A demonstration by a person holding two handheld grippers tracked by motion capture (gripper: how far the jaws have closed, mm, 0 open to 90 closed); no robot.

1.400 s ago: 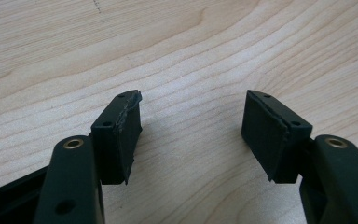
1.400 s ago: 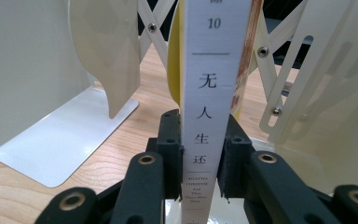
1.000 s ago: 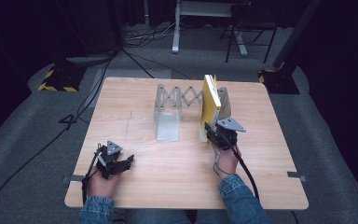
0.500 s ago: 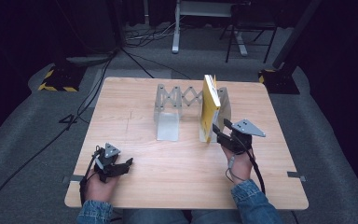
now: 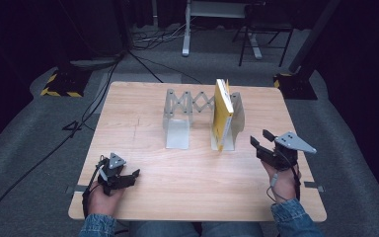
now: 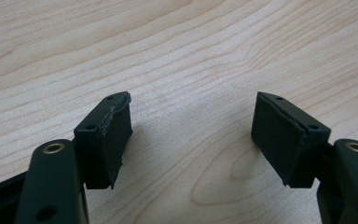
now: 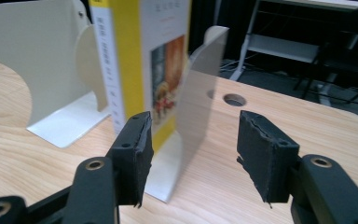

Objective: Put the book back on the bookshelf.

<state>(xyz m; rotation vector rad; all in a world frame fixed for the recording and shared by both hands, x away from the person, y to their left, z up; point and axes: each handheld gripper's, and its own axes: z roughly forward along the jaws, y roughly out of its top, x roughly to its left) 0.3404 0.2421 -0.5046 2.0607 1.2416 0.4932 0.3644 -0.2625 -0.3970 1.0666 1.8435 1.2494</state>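
Right claw (image 5: 262, 144) has pulled back rightward off the yellow book (image 5: 222, 113), jaws just opening, nothing between | left claw (image 5: 126, 176) spread, also widening, over bare grained wood counter (image 5: 143, 133) | glossy book upright between thin metal bookend plates (image 5: 178, 121), scissor-linked | open counter near front edge

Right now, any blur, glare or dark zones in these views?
High view: soft overall, table evenly lit, surroundings near black. Left gripper view: wood grain sharp, left gripper jaw bases slightly soft. Right gripper view: right gripper pads sharp, yellow book and bookend blurred, background dim; no strong glare.
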